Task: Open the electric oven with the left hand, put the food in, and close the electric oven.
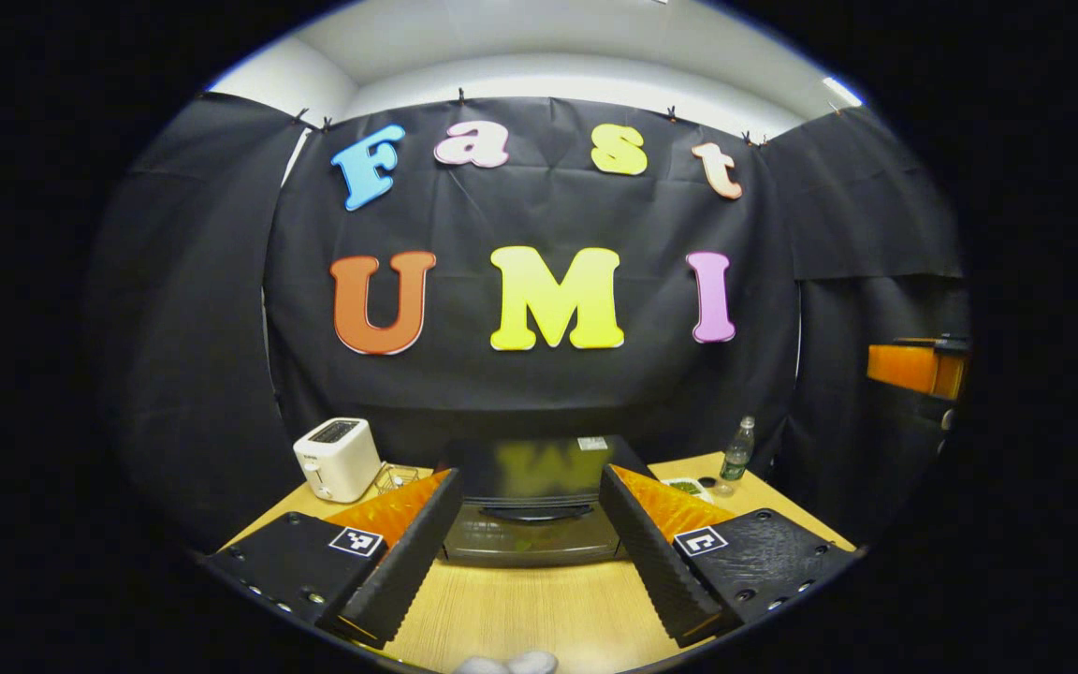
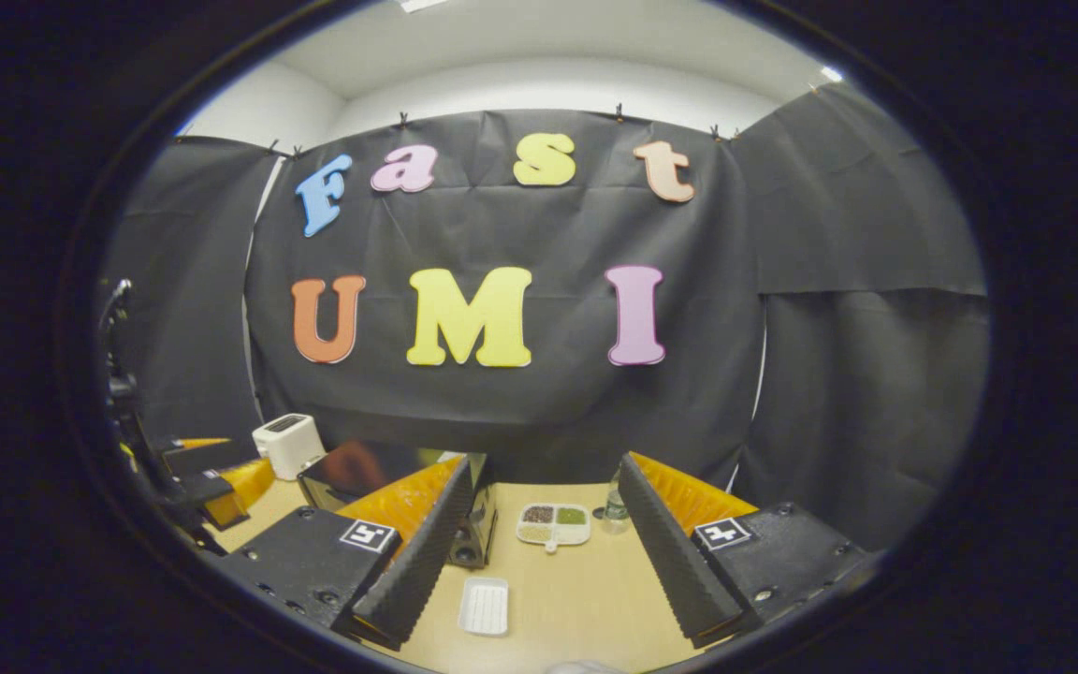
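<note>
Facing the electric oven (image 1: 530, 501) at lower centre of the left gripper view, the left gripper (image 1: 530, 552) hangs wide open and empty, its door shut. Best to line both fingers on the door handle (image 1: 536, 512) squarely before closing. In the right gripper view the right gripper (image 2: 544, 552) is spread wide, holding nothing, with the white food tray (image 2: 484, 606) between its fingers at bottom centre.

Right tool (image 2: 539, 552) open above tray (image 2: 484, 606)
</note>
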The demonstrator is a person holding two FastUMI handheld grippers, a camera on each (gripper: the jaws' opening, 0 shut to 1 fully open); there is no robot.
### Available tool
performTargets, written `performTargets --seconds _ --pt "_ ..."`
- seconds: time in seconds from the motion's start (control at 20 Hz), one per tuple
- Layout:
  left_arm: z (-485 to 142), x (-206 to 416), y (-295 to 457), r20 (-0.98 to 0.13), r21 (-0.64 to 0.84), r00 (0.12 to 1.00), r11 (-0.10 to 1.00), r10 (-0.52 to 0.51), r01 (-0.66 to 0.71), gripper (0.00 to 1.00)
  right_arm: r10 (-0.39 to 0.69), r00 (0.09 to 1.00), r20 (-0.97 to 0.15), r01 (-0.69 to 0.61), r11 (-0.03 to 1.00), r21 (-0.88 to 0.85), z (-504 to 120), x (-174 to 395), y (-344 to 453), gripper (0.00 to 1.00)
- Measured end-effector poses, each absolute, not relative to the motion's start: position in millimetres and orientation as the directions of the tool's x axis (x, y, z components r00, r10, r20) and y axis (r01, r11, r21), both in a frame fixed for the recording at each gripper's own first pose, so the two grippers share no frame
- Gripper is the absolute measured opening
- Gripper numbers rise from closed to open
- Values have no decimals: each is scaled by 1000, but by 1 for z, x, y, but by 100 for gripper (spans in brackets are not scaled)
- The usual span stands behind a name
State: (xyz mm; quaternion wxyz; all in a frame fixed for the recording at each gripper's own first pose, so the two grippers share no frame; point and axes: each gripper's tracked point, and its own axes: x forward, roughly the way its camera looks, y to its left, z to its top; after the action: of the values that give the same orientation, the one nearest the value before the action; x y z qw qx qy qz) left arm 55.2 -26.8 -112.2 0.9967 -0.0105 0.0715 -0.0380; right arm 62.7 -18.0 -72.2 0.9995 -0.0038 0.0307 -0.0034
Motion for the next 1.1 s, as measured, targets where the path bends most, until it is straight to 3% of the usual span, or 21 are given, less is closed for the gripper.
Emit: performTargets --seconds 0.55,0.6,0.65,0.95,1.0,1.05,1.1 --pt "-32 18 -2 -61 -63 997 997 -46 42 97 -8 1000 -1 8 1000 -7 -29 36 5 97" --pt "-29 16 -1 -57 -74 997 996 -51 47 88 -12 1000 5 12 1000 -9 -25 32 5 97" --pt "-25 14 -1 -55 -80 997 996 -53 48 96 -14 1000 7 14 1000 -13 -25 31 8 97" --pt "-10 7 4 -25 -59 998 996 -62 61 97 -26 1000 13 26 1000 10 -19 15 12 97" --pt "-6 5 4 -23 -59 998 996 -63 62 87 -29 1000 13 28 1000 13 -18 14 12 97" --pt "-6 2 4 -23 -57 998 996 -65 63 96 -32 999 12 32 999 13 -18 12 10 97" --pt "-4 1 4 -20 -57 998 996 -67 66 96 -34 999 17 34 999 14 -15 11 10 96"
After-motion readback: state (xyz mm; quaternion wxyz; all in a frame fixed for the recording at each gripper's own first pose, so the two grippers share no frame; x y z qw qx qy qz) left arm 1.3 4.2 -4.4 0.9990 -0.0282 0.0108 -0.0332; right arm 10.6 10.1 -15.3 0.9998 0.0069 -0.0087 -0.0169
